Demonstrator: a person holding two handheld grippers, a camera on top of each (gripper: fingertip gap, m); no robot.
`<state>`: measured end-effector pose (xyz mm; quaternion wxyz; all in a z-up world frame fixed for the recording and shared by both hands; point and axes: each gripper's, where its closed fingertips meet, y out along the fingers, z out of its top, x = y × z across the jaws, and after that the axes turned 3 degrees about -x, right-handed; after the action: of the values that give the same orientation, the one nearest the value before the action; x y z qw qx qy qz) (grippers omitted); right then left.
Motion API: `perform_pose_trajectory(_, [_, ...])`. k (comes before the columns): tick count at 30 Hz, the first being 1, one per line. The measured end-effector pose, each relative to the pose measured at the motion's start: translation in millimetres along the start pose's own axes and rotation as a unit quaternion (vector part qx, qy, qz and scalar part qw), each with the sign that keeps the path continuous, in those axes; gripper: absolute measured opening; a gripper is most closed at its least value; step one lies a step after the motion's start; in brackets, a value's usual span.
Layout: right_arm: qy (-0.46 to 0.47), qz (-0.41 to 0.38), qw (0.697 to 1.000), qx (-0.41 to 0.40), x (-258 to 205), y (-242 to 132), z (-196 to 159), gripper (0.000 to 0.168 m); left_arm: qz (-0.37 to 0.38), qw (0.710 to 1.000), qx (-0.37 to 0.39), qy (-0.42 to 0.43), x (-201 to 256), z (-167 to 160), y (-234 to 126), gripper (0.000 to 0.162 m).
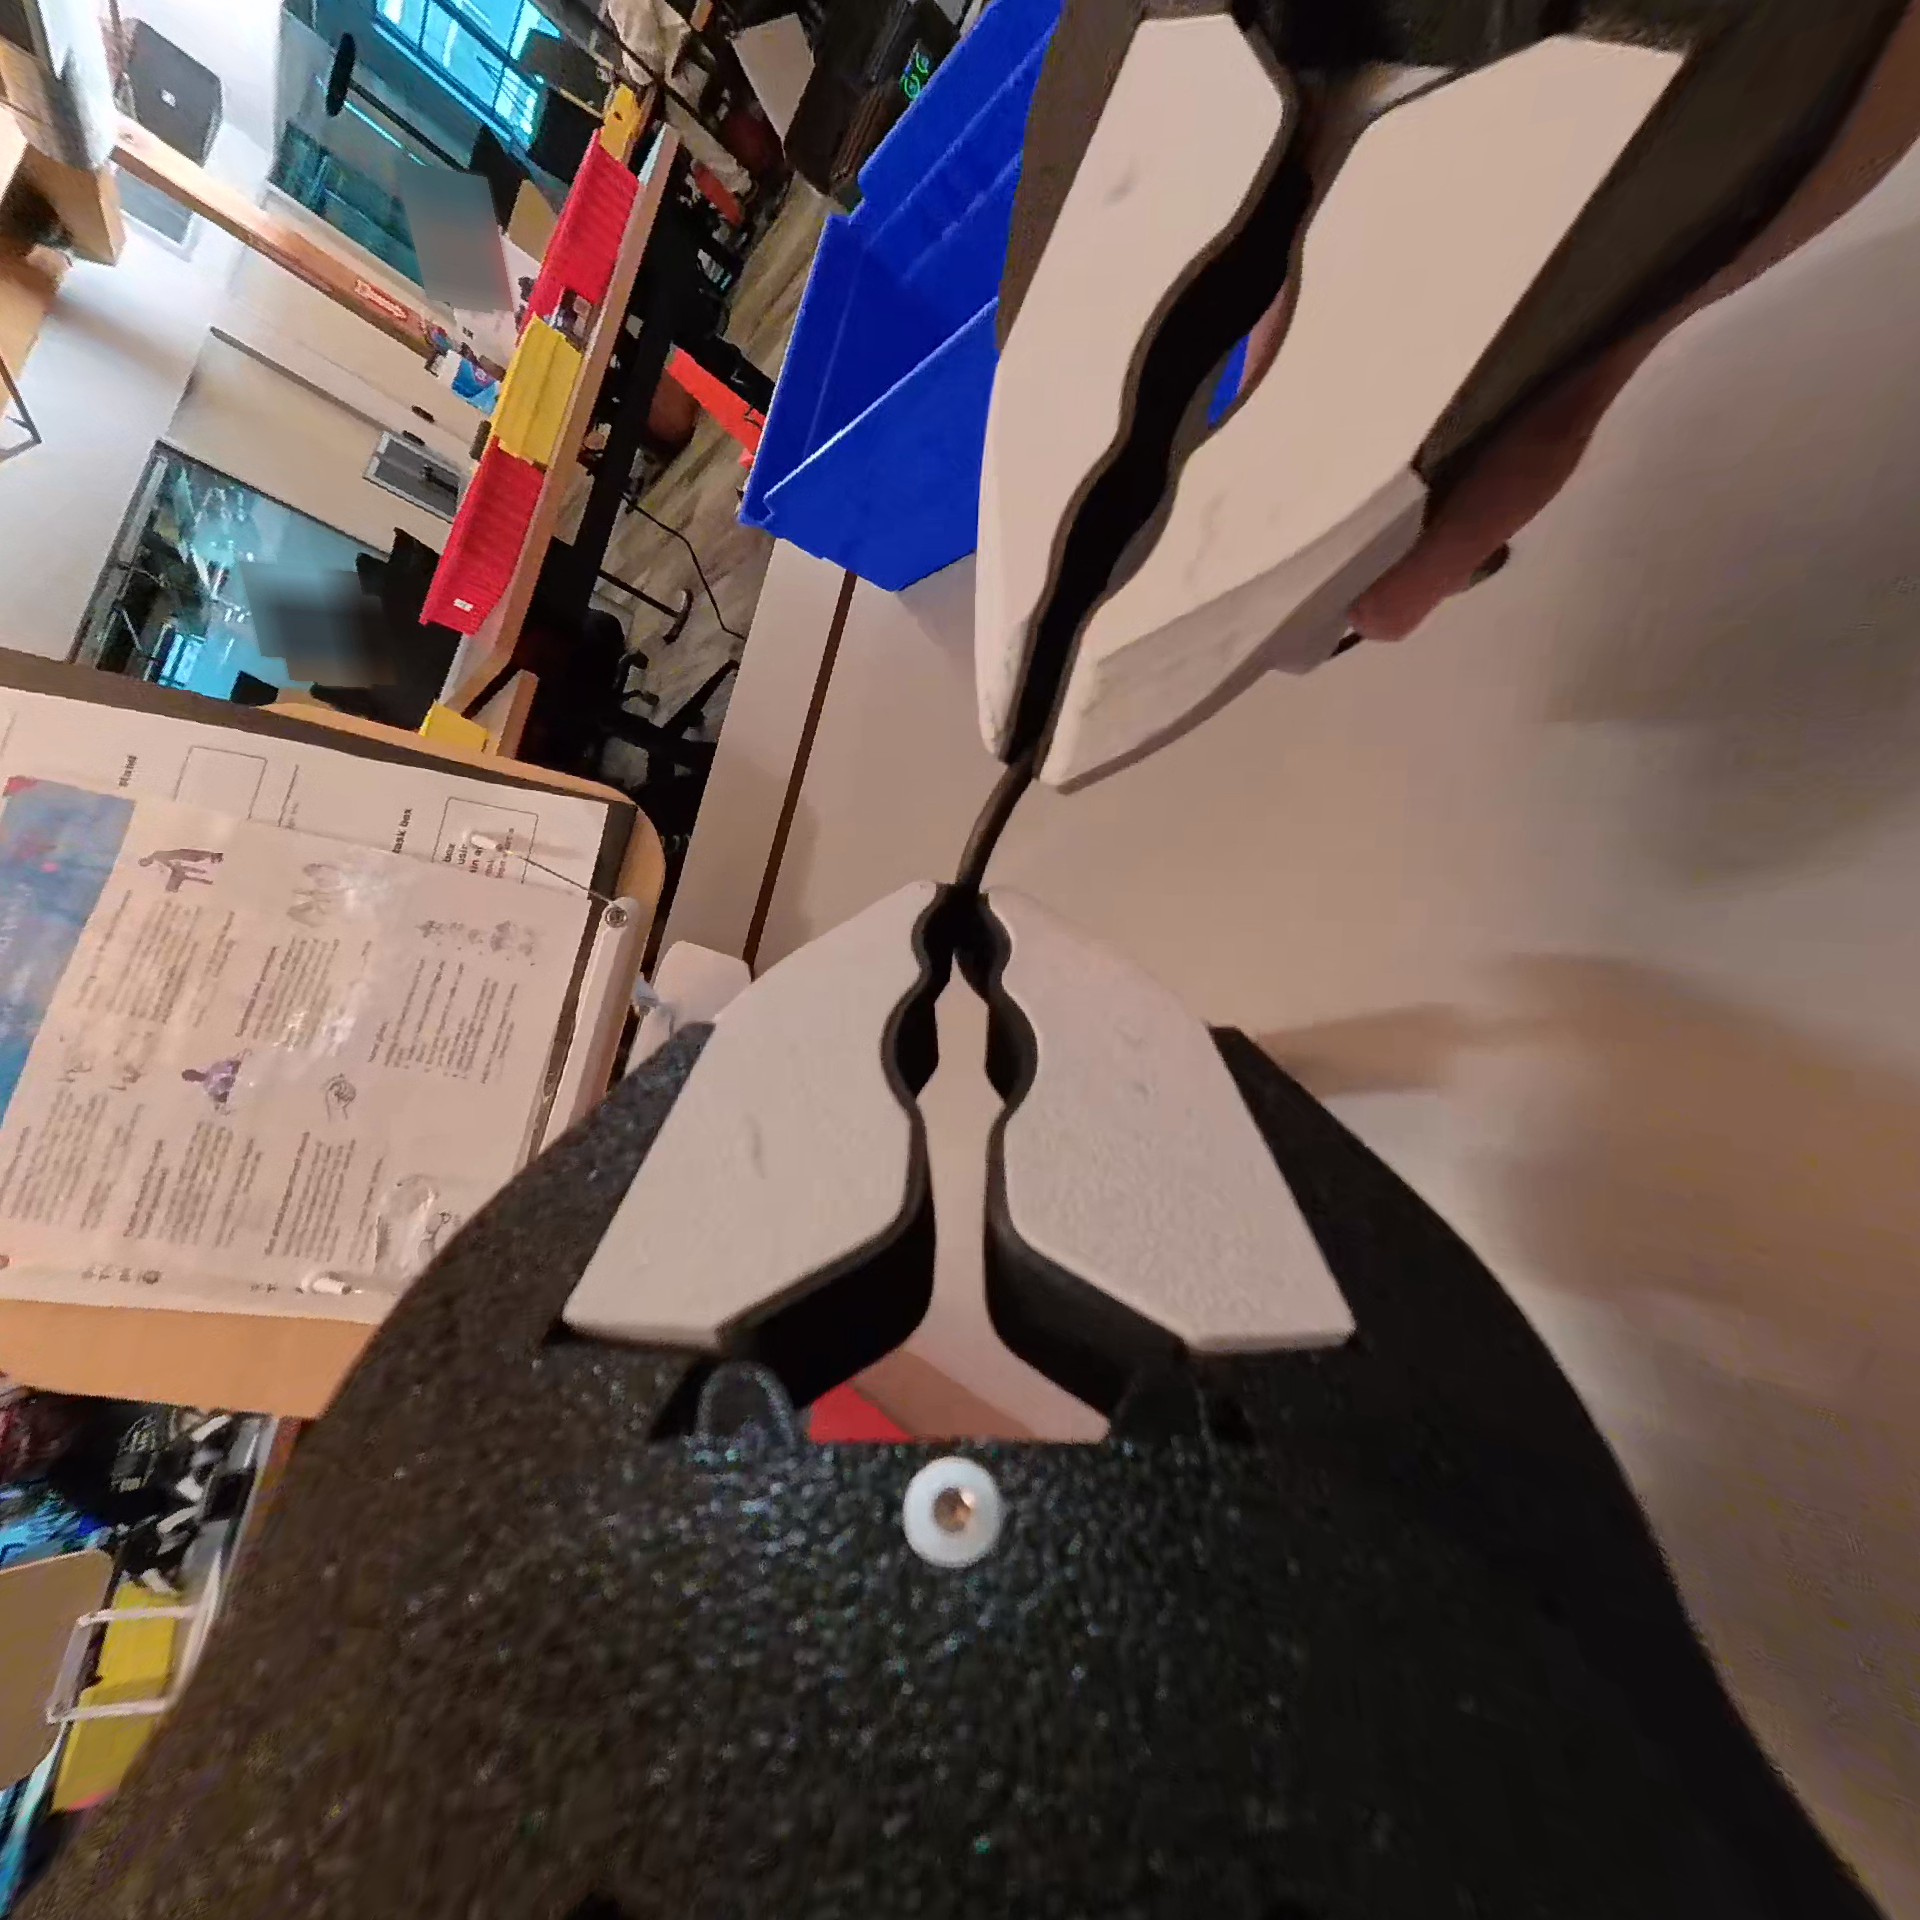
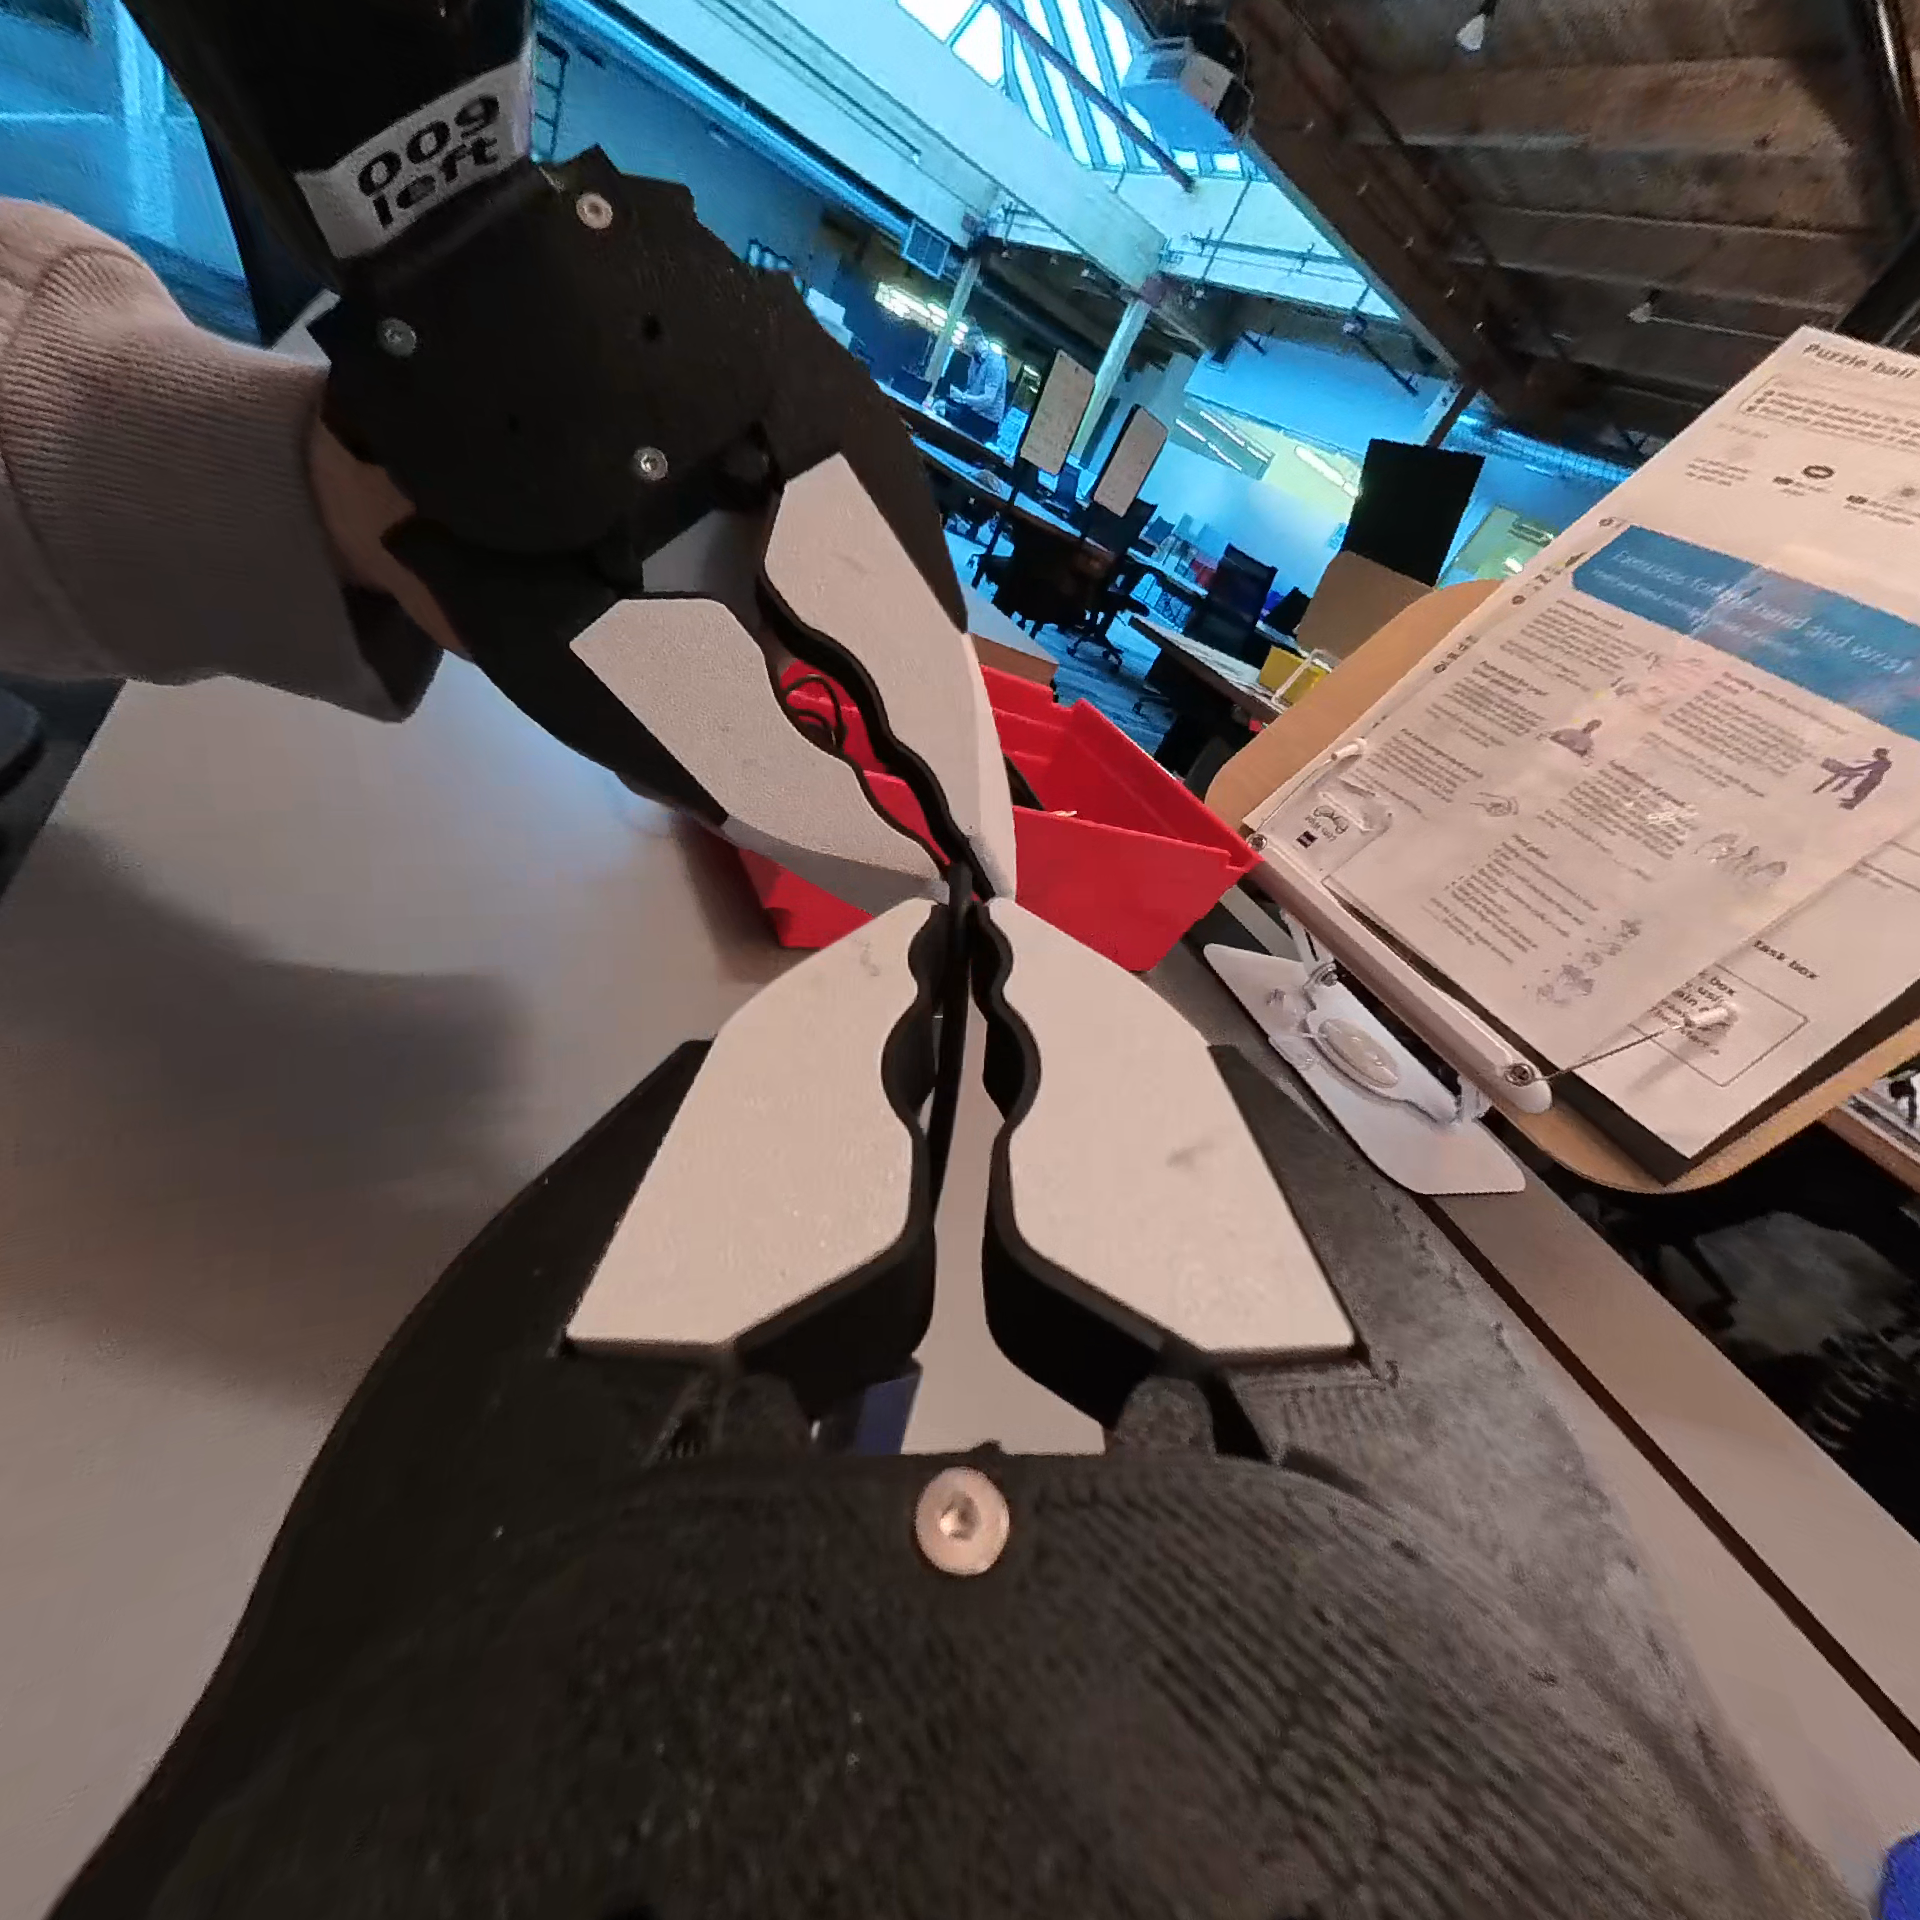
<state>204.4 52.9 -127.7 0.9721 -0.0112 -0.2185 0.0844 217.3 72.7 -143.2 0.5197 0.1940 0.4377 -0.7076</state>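
A thin black cord (image 1: 994,831) runs tip to tip between both grippers above a pale table (image 1: 1558,883). My left gripper (image 1: 961,916) is shut on one end of it. My right gripper (image 1: 1023,767) comes in from the top of the left wrist view, shut on the other end. In the right wrist view my right gripper (image 2: 961,914) is shut with the cord (image 2: 948,1049) lying along the gap between its jaws. The left gripper (image 2: 971,878) meets it tip to tip from the upper left, held by a hand (image 2: 353,520) in a grey sleeve.
A blue bin (image 1: 883,416) stands on the table behind the right gripper. A red bin (image 2: 1122,862) sits behind the left gripper. A tilted wooden board with printed sheets (image 2: 1610,810) stands at the table's edge and also shows in the left wrist view (image 1: 291,1039). Desks and chairs fill the room beyond. The tips of both grippers are at nearly the same place.
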Motion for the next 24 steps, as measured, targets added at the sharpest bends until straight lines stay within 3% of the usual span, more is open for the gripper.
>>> perform_pose_trajectory(1, [-0.001, 0.001, 1.000, 0.003, 1, -1, 2, 0.004, 0.003, 1.000, 0.011, -0.007, 0, 3, -1, 0.003])
perform_pose_trajectory(3, [0.015, -0.001, 0.999, 0.034, 4, -6, 13, 0.004, 0.024, 0.997, 0.065, -0.040, -6, 14, -6, 0.007])
perform_pose_trajectory(5, [0.045, 0.007, 0.997, 0.063, 8, -13, 20, 0.004, 0.017, 0.984, 0.124, -0.126, -8, 21, -13, 0.042])
perform_pose_trajectory(9, [0.085, 0.044, 0.989, 0.117, 9, -24, 32, 0.004, -0.075, 0.947, 0.150, -0.276, 23, 7, -10, 0.073])
perform_pose_trajectory(11, [0.099, 0.063, 0.983, 0.143, 6, -29, 40, 0.004, -0.087, 0.940, 0.130, -0.303, 41, -7, -1, 0.066])
perform_pose_trajectory(14, [0.114, 0.081, 0.976, 0.166, 6, -35, 46, 0.004, -0.090, 0.953, 0.107, -0.270, 61, -19, 8, 0.015])
perform_pose_trajectory(18, [0.130, 0.091, 0.974, 0.164, 14, -50, 42, 0.004, 0.005, 0.974, 0.092, -0.205, 40, -25, 4, 0.009])
perform_pose_trajectory(20, [0.163, 0.088, 0.975, 0.126, 23, -54, 29, 0.009, 0.060, 0.987, 0.052, -0.142, 24, -33, -2, 0.009])
perform_pose_trajectory(22, [0.199, 0.066, 0.973, 0.098, 35, -58, 25, 0.041, 0.115, 0.991, -0.010, -0.061, 8, -41, -6, 0.009])
perform_pose_trajectory(24, [0.218, 0.031, 0.972, 0.087, 45, -61, 35, 0.054, 0.168, 0.983, -0.065, 0.041, -9, -45, -10, 0.009])
